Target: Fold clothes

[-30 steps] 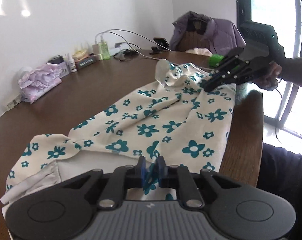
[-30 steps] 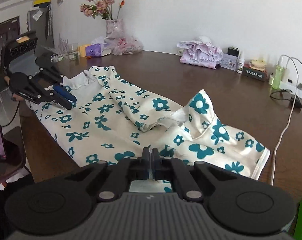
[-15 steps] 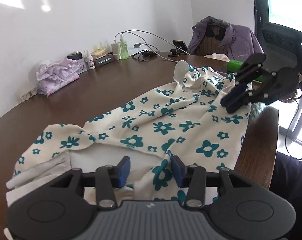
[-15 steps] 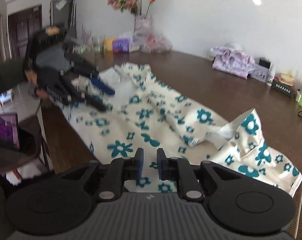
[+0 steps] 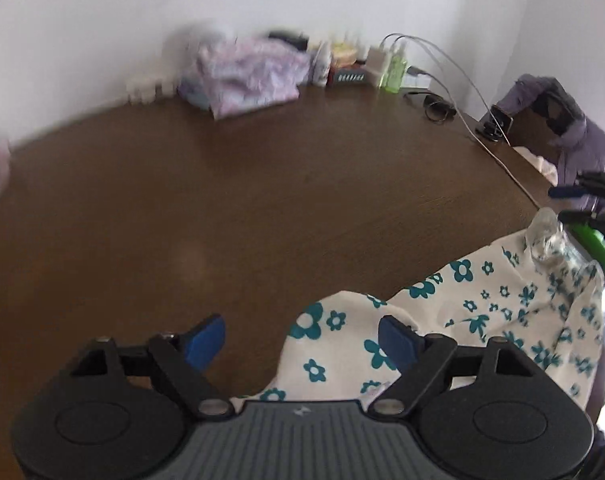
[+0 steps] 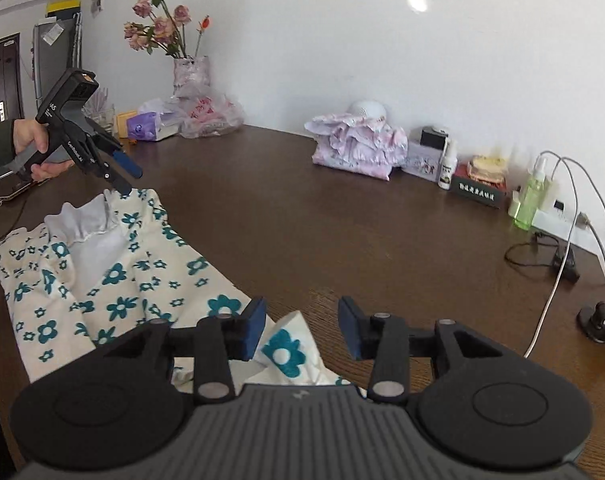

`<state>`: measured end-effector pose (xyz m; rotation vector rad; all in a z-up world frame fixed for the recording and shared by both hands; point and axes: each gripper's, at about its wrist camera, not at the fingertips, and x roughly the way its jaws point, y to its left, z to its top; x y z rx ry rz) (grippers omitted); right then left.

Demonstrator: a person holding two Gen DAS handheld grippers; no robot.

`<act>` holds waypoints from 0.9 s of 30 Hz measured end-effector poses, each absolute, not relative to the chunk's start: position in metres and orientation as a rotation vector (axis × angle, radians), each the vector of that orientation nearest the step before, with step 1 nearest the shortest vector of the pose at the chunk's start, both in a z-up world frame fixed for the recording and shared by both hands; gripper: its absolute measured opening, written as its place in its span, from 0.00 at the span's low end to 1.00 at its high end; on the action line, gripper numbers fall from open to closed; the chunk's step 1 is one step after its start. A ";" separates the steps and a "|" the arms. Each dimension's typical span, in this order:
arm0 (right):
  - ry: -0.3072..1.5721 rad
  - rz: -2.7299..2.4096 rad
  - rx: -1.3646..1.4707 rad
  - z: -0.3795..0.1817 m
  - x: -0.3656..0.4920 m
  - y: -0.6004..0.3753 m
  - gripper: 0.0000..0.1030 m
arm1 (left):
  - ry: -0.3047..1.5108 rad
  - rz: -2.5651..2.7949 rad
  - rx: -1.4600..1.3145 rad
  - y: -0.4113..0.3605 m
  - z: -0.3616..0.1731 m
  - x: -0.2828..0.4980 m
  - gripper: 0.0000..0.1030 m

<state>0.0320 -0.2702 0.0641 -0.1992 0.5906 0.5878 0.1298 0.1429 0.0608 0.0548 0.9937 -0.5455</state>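
Note:
A cream garment with teal flowers lies on the brown table; it also shows in the right wrist view. My left gripper is open above the garment's near end, holding nothing. It shows in the right wrist view just above the white ruffled hem. My right gripper is open above a folded corner of the garment. It shows at the right edge of the left wrist view.
A pink clothes pile, small bottles, a green bottle and charger cables line the far wall. A vase of flowers and bags stand far left. A chair with a purple jacket is at the right.
Both grippers let go of the garment and opened wide. The left gripper swung left toward the bare table; the right gripper pulled back over the garment's corner.

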 end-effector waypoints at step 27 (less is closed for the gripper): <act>0.427 0.553 -0.321 0.067 -0.034 -0.272 0.08 | 0.438 -0.417 0.570 0.036 0.073 -0.122 0.03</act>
